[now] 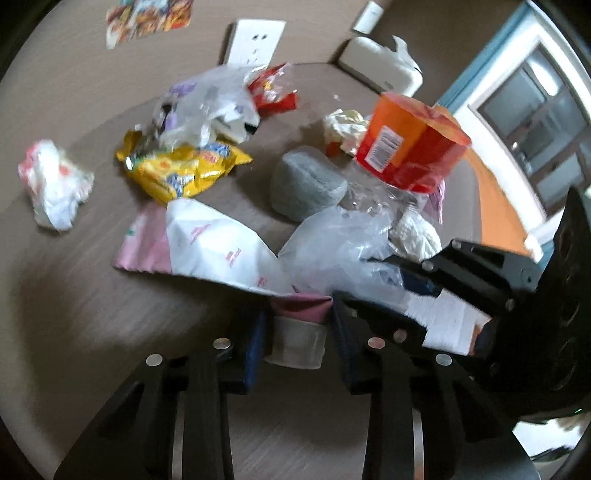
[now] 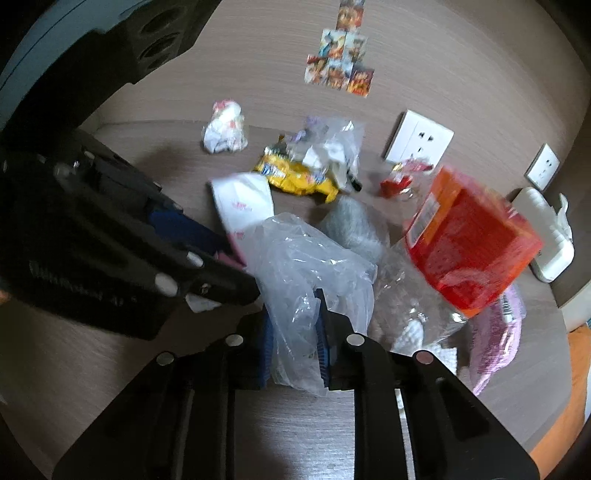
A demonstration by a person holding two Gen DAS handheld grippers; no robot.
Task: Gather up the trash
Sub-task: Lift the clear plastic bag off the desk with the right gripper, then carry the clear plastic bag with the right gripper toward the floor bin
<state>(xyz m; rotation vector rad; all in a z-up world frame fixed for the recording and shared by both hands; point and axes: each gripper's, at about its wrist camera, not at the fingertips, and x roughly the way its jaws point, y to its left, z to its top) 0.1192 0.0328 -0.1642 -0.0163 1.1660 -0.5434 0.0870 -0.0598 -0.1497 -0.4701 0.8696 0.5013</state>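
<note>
We hold our left gripper (image 1: 297,332) low over the brown counter (image 1: 92,314), its jaws pinching the near edge of a white and pink bag (image 1: 207,243) that lies flat in front of us. Our right gripper (image 2: 295,343) sits just beside it, with its jaws pressed onto a crumpled clear plastic bag (image 2: 306,258), which bunches up between the blue pads (image 2: 325,347). In the left view the right gripper reaches in from the right edge, its tips at that same clear bag; in the right view the left gripper comes in from the left, close to the white and pink bag. The rest of the trash is spread across the counter beyond us. A grey lump (image 1: 306,184) rests near the middle, and an orange box (image 1: 410,144) stands tilted to its right, seemingly wrapped in clear film. Behind the grey lump lies a yellow snack wrapper (image 1: 184,170), with another clear bag of scraps (image 1: 207,107) heaped on its far end and a red wrapper (image 1: 273,92) just beyond that. A crumpled white and red wrapper (image 1: 55,184) lies well apart on the left. A yellowish paper wad (image 1: 343,129) sits next to the orange box, and a white paper towel (image 1: 417,232) lies beneath the clear film near our right gripper. A wall socket (image 1: 255,40) and colourful stickers (image 1: 147,18) show on the wall behind.
</note>
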